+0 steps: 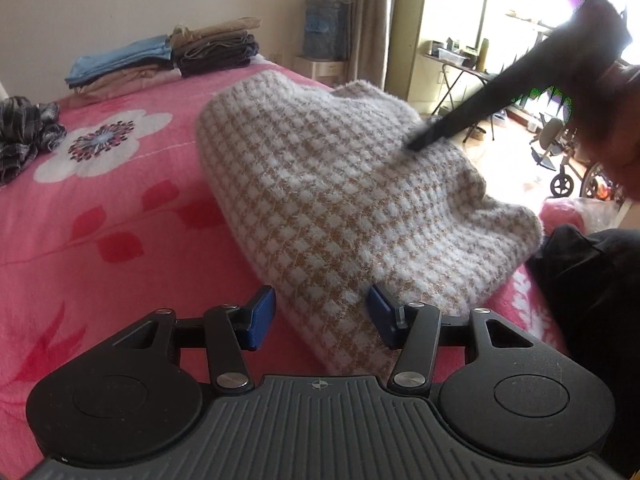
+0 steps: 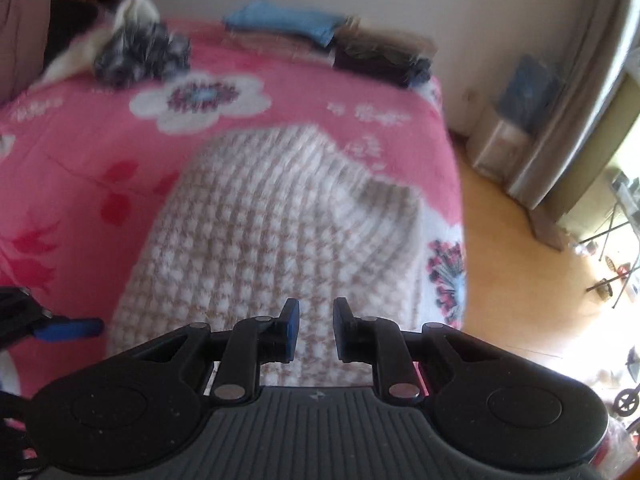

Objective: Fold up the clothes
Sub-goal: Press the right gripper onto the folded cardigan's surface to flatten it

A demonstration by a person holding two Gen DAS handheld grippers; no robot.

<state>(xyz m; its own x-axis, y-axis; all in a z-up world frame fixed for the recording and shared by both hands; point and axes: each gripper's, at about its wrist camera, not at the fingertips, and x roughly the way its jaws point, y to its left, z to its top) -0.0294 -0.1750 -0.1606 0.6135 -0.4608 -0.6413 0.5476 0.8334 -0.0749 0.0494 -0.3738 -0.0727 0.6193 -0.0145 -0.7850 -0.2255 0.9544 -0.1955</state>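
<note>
A fluffy beige-and-white checked sweater (image 1: 328, 184) lies folded on the pink flowered bedspread (image 1: 100, 240). My left gripper (image 1: 322, 316) is low at its near corner. Its jaws stand apart with that corner between them, and the blue pads (image 1: 262, 316) do not visibly pinch it. My right gripper (image 1: 420, 142), blurred, hangs over the sweater's far right part. In the right wrist view the right gripper (image 2: 316, 328) is above the sweater (image 2: 272, 240), open by a narrow gap with nothing in it. The left gripper's blue finger (image 2: 68, 328) shows at the left.
Stacks of folded clothes (image 1: 168, 56) sit at the bed's far end, and a crumpled dark plaid garment (image 1: 24, 136) lies far left. Black cloth (image 1: 588, 280) lies at the right bed edge. A hand (image 1: 612, 128) holds the right gripper. Wooden floor (image 2: 520, 280) lies to the right.
</note>
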